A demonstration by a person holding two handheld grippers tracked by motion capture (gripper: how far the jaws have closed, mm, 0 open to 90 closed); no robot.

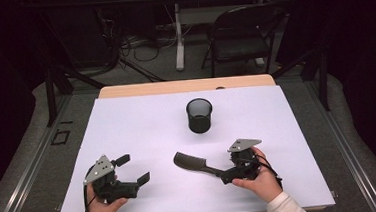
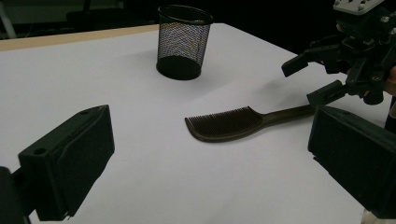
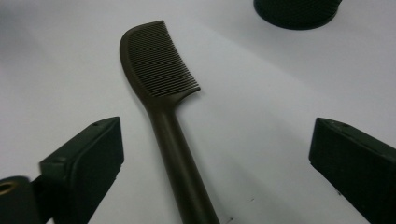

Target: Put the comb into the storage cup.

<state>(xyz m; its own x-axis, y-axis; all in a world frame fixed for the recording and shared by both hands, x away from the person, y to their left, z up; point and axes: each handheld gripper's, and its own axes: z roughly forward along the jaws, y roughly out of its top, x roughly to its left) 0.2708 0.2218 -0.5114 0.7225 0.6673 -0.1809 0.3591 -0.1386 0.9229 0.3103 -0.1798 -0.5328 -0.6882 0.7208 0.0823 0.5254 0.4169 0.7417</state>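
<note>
A dark brown comb [image 1: 192, 163] lies flat on the white table top [image 1: 127, 125], its teeth end toward the left. My right gripper [image 1: 229, 167] is open around the comb's handle, and in the right gripper view the handle [image 3: 180, 158] runs between the wide-apart jaws without touching either. A hand holds this gripper at the front right. At the front left, my left gripper [image 1: 133, 169] is open with nothing between its jaws. From the left gripper view the comb [image 2: 224, 123] lies ahead, with the right gripper [image 2: 303, 83] at its handle end.
A black mesh cup [image 1: 199, 115] stands upright behind the comb, near the table's middle; it is also in the left gripper view [image 2: 183, 42]. Beyond the table's far wooden edge [image 1: 184, 86] stand a folding chair [image 1: 241, 37] and a table leg with cables.
</note>
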